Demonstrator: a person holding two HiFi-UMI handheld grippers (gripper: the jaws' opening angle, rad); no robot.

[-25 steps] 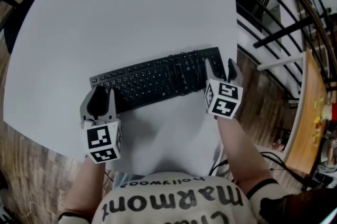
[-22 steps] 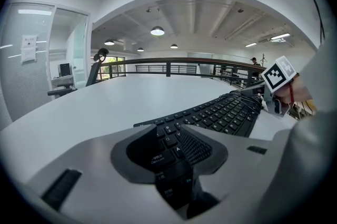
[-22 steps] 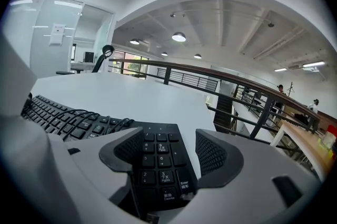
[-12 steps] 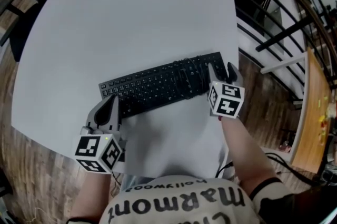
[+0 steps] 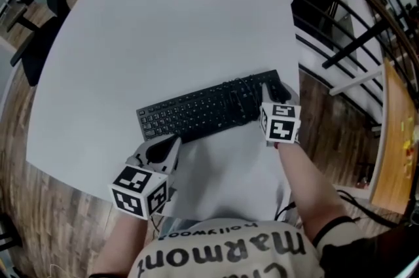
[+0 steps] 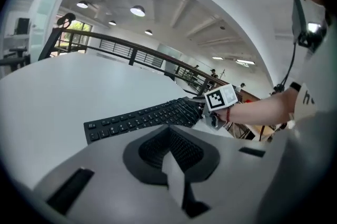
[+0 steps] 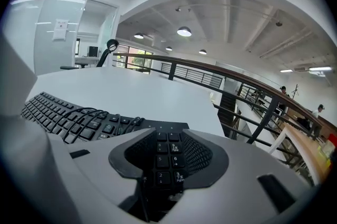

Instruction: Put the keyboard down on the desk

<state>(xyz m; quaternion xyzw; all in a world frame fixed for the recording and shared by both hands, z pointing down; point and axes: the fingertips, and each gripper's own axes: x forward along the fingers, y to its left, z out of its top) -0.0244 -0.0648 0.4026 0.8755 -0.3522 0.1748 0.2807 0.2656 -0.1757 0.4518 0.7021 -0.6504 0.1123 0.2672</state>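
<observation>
**A:** Grey left gripper (image 5: 167,144) comes first. It sits nearest the body, over the front edge of the desk (image 5: 163,28), its jaws pressed together on nothing and clear of the keyboard (image 5: 206,110).

**B:** And the right gripper (image 5: 275,93)?

**A:** It's at the keyboard's number-pad end. Its jaws have just been closing and stand about half apart. The pad keys show in the gap, but neither pad presses on anything. Whether a fingertip rests on the keys, I cannot tell.

**B:** So the keyboard is down?

**A:** Yes, it lies flat on the white desk, slanted, not far from the front edge, with nothing gripping it. I'd judge the placing done — only the right hand's retreat is left.

**B:** What could spoil it?

**A:** Two things, I think. The right jaws sit low over the pad end, so a low pull back could hook the near edge and drag the keyboard toward the person. The cable (image 7: 84,115) also lies in loose loops over the keys just left of that gripper, and a jaw catching a loop would tug the whole thing.

**B:** Anything further out?

**A:** The pad end lies close to the desk's right edge, with floor (image 5: 327,113) and railing (image 7: 210,74) beyond — a sideways knock there could tip it off.
</observation>
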